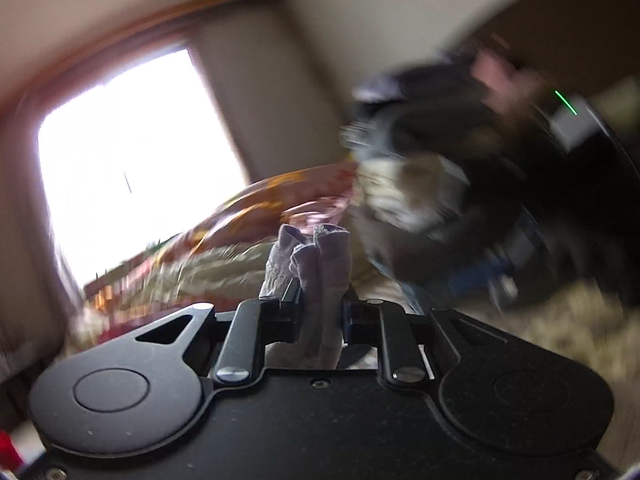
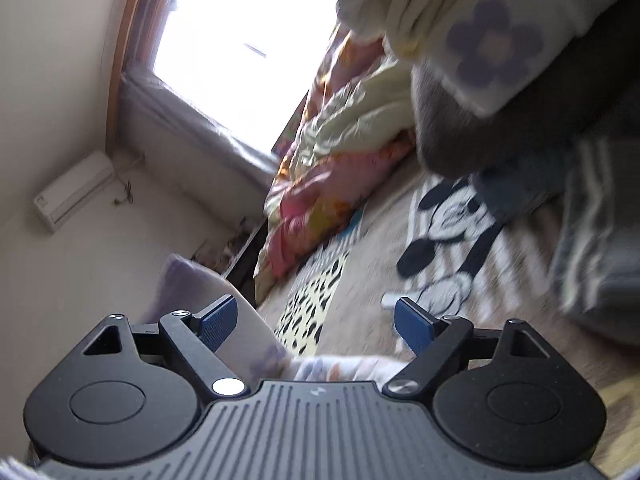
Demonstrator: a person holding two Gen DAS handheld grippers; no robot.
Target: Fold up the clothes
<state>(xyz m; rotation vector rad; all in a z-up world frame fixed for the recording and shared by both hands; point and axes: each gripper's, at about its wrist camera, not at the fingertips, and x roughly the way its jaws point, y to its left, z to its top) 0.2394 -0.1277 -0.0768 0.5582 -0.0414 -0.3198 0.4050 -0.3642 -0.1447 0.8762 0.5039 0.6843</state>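
Observation:
My left gripper [image 1: 320, 304] is shut on a bunched pale lilac garment [image 1: 316, 260], whose lace-edged folds stick up between the jaws. My right gripper [image 2: 316, 320] is open and holds nothing; its blue pads [image 2: 218, 322] stand wide apart. A pale lilac cloth [image 2: 192, 288] hangs blurred by the right gripper's left finger, and I cannot tell whether it touches. The other gripper and the hand holding it [image 1: 460, 160] appear blurred at the right of the left wrist view.
A bed with a beige printed sheet [image 2: 360, 280] and a Mickey Mouse print [image 2: 444, 236] lies below. A crumpled orange, pink and cream quilt [image 2: 320, 168] is heaped by the bright window [image 2: 240, 40]. A sleeve with a purple flower print [image 2: 496, 44] hangs at the upper right.

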